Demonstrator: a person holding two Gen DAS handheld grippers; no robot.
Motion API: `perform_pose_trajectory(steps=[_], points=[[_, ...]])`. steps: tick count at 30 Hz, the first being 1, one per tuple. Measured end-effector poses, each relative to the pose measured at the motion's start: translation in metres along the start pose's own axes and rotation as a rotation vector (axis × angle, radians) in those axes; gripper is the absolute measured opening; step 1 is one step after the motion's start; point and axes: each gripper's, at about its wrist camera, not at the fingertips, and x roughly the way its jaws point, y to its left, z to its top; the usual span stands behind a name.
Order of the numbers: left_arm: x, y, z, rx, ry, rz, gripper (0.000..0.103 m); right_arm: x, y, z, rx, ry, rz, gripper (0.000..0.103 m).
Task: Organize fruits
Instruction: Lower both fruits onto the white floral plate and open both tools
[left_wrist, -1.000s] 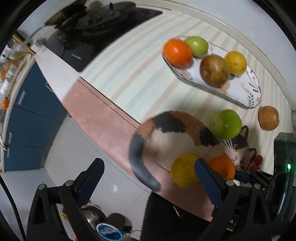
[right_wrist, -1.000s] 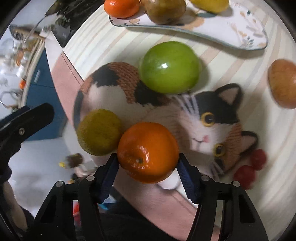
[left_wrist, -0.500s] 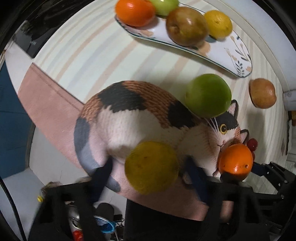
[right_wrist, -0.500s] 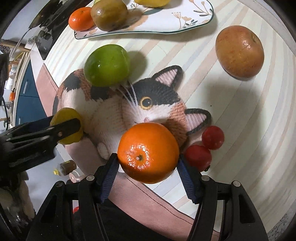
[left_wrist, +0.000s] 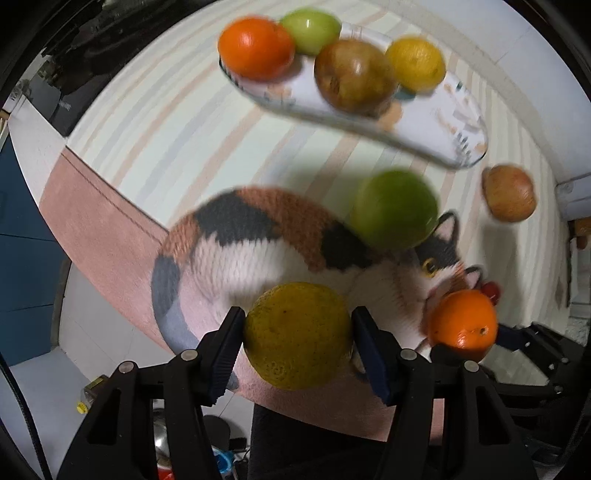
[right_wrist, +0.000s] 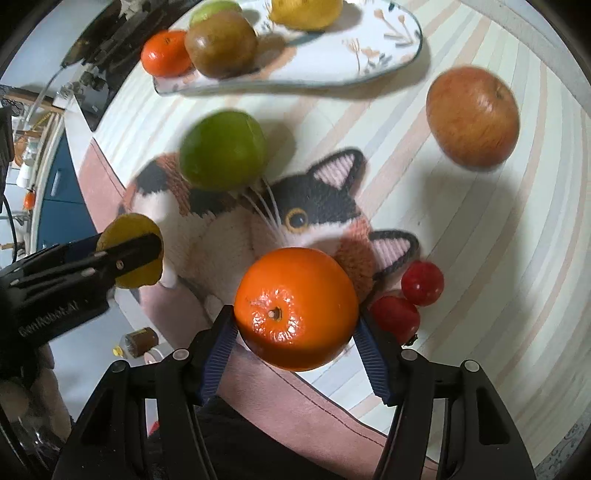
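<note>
My left gripper, pointing down, has just closed on a yellow-green citrus fruit; my right gripper clamps a glossy round orange.

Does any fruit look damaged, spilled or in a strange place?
Nothing looks damaged or spilled. A green apple, a reddish apple and two small red fruits lie off the plate, loose on the cloth.

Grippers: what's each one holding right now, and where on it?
Left gripper: yellow-green citrus, clamped across its sides. Right gripper: orange, gripped on opposite sides, stem end facing the camera.
</note>
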Motion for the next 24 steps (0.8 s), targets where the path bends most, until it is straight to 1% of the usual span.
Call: perform_pose_trajectory(steps=[2, 6, 9, 11, 13, 15, 17, 19, 22, 24], points=[[-0.018, 0.005, 0.005, -0.004, -0.027, -0.017, 0.057, -0.014, 0.000, 0.007, 0.013, -0.032, 0.019, 0.066], [-0.060, 0.003, 0.030, -0.001, -0.104, -0.057, 0.057, -0.044, -0.004, 0.026, 0.047, -0.104, 0.057, 0.066], [-0.086, -0.004, 0.060, 0.026, -0.153, -0.083, 0.057, -0.066, -0.014, 0.056, 0.084, -0.166, 0.062, 0.066], [-0.094, -0.012, 0.081, 0.052, -0.171, -0.086, 0.057, -0.073, -0.024, 0.079, 0.100, -0.197, 0.046, 0.066], [-0.098, -0.023, 0.098, 0.076, -0.189, -0.081, 0.057, -0.075, -0.033, 0.103, 0.103, -0.205, 0.032, 0.066], [-0.089, -0.030, 0.111, 0.076, -0.166, -0.098, 0.057, -0.072, -0.046, 0.126, 0.109, -0.201, 0.018, 0.066], [-0.077, -0.035, 0.119, 0.056, -0.123, -0.139, 0.057, -0.065, -0.054, 0.146, 0.103, -0.183, 0.015, 0.066], [-0.061, -0.041, 0.126, 0.032, -0.085, -0.175, 0.057, -0.057, -0.064, 0.161, 0.113, -0.152, 0.045, 0.066], [-0.041, -0.044, 0.128, -0.007, -0.047, -0.205, 0.057, -0.045, -0.078, 0.179, 0.143, -0.099, 0.112, 0.066], [-0.030, -0.042, 0.127, -0.044, -0.022, -0.230, 0.057, -0.038, -0.085, 0.187, 0.156, -0.084, 0.121, 0.066]])
